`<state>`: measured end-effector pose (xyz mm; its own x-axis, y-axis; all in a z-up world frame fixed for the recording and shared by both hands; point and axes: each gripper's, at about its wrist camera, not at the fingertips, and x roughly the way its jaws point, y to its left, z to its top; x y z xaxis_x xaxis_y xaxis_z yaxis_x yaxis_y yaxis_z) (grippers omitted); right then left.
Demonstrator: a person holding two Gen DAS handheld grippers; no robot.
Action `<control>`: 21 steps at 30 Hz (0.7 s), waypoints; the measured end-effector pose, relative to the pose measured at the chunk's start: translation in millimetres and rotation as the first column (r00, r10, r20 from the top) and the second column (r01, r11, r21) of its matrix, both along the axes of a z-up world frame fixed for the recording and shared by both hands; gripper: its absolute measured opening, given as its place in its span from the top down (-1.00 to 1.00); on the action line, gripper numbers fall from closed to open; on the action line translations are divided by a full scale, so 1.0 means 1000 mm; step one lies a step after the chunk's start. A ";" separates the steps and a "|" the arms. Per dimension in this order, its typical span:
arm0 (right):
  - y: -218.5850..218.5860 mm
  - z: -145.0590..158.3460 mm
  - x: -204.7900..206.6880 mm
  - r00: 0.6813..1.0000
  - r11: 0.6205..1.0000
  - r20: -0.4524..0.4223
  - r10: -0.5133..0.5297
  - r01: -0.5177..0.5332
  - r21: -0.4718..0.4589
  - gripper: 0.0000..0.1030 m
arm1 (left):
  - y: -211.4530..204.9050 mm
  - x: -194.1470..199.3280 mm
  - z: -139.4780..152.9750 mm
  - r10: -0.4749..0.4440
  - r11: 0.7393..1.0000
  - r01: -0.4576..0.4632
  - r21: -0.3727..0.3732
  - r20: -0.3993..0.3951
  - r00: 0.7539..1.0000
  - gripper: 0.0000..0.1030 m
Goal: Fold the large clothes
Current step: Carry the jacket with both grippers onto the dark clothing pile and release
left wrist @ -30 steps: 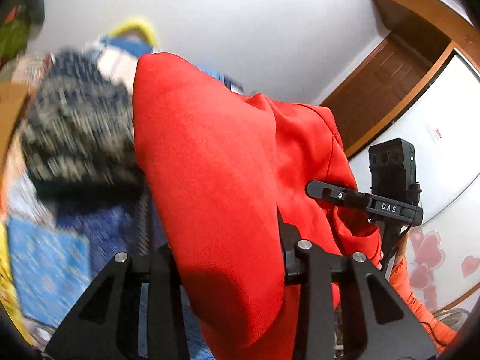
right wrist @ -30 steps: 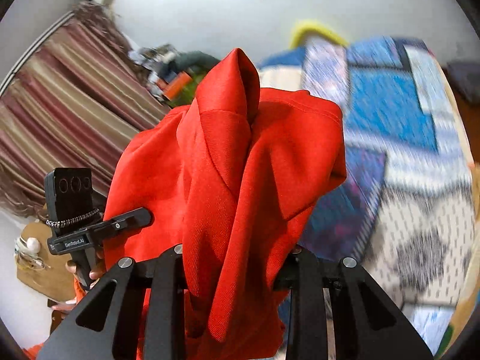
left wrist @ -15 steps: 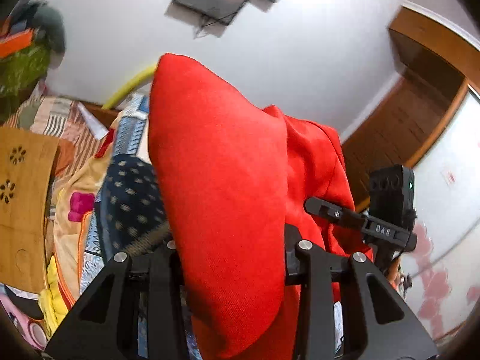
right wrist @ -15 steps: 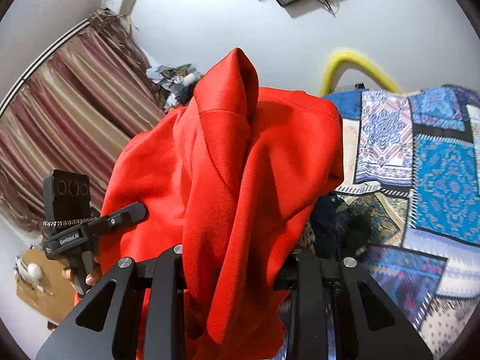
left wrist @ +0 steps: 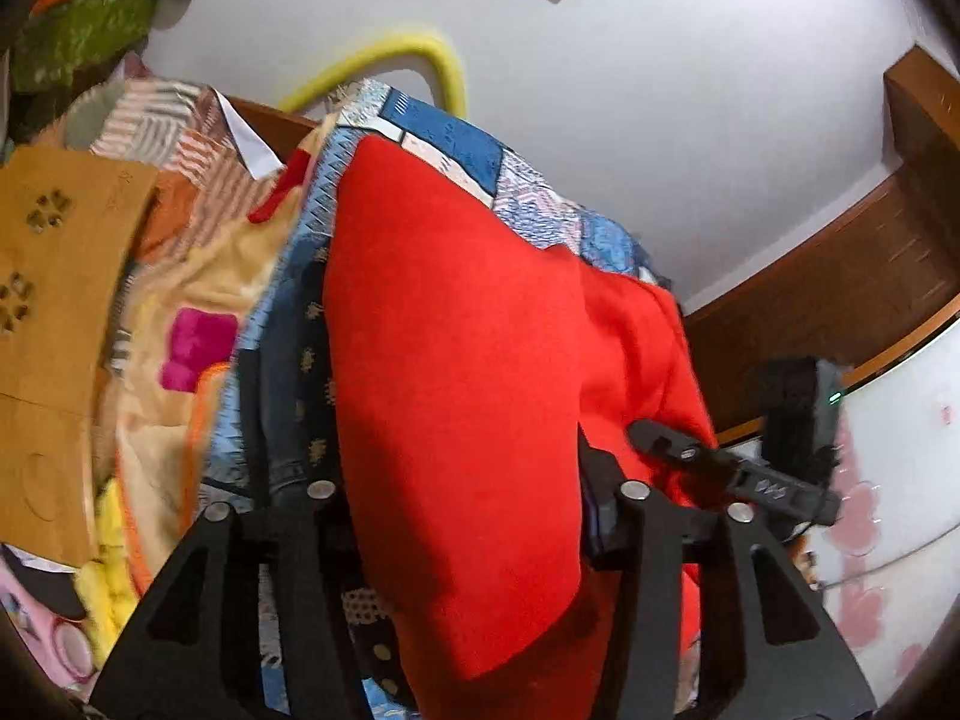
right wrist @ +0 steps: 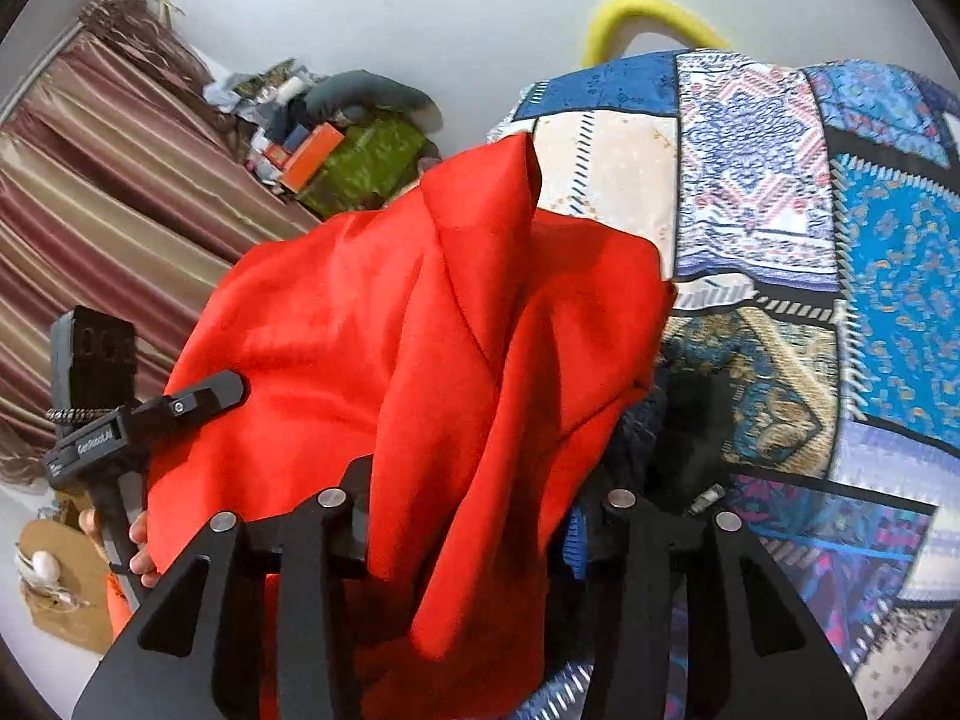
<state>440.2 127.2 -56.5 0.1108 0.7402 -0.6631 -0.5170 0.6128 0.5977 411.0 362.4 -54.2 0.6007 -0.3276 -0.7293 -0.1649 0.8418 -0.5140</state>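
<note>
A large red garment [left wrist: 456,396] hangs in thick folds between both grippers, held up over the bed. My left gripper [left wrist: 465,498] is shut on one bunch of it; the fabric drapes over the jaws and hides the fingertips. My right gripper [right wrist: 474,510] is shut on another bunch of the red garment [right wrist: 432,360], which stands up in a peak above the jaws. The right gripper shows in the left wrist view [left wrist: 732,474] at the right, pressed against the cloth. The left gripper shows in the right wrist view [right wrist: 144,414] at the left, a hand around its handle.
A blue patchwork bedspread [right wrist: 840,210] covers the bed below. A dark dotted garment [left wrist: 300,360] lies under the red one. A yellow hoop [left wrist: 384,60], striped curtains [right wrist: 90,210], a clutter pile [right wrist: 336,138], a cardboard piece [left wrist: 48,300] and a wooden wardrobe [left wrist: 870,276] surround the bed.
Both grippers have tilted down toward the bed with the red garment still held; the bedspread now fills more of both views and the garment's peak has slumped a little.
</note>
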 end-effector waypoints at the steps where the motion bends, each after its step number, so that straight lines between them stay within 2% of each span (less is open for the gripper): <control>1: -0.003 0.009 -0.004 1.000 1.000 0.026 -0.003 0.003 -0.027 0.20 | -0.002 -0.003 0.004 0.012 0.999 -0.012 0.034 0.001 1.000 -0.05; 2: -0.004 0.017 -0.010 0.999 0.999 0.053 -0.004 0.006 -0.045 0.19 | -0.006 -0.008 0.012 0.030 0.997 -0.030 0.077 0.008 1.000 -0.07; 4: -0.010 0.034 -0.017 0.994 0.998 0.110 -0.020 0.027 -0.059 0.15 | -0.007 -0.016 0.020 0.055 0.992 -0.057 0.110 0.016 0.998 -0.08; 6: -0.020 0.047 -0.022 0.991 0.999 0.125 -0.049 0.051 -0.013 -0.18 | -0.008 -0.026 0.027 0.068 0.989 -0.072 0.130 0.033 0.997 -0.18; 8: -0.024 0.052 -0.024 0.985 0.997 0.158 -0.070 0.071 0.000 -0.26 | -0.014 -0.038 0.033 0.070 0.982 -0.077 0.175 0.049 0.996 -0.29; 11: -0.019 0.057 -0.041 0.974 0.997 0.223 -0.046 0.060 -0.054 -0.38 | -0.023 -0.051 0.037 0.060 0.972 -0.070 0.224 0.051 0.997 -0.32; 17: -0.004 0.026 -0.059 0.963 0.978 0.269 -0.002 0.058 -0.199 -0.39 | -0.025 -0.071 0.018 0.094 0.971 -0.096 0.219 0.021 0.995 -0.42; 21: -0.032 0.010 -0.046 0.967 0.973 0.230 -0.109 0.152 -0.176 -0.39 | -0.014 -0.078 0.009 0.136 0.973 -0.138 0.186 0.023 0.990 -0.60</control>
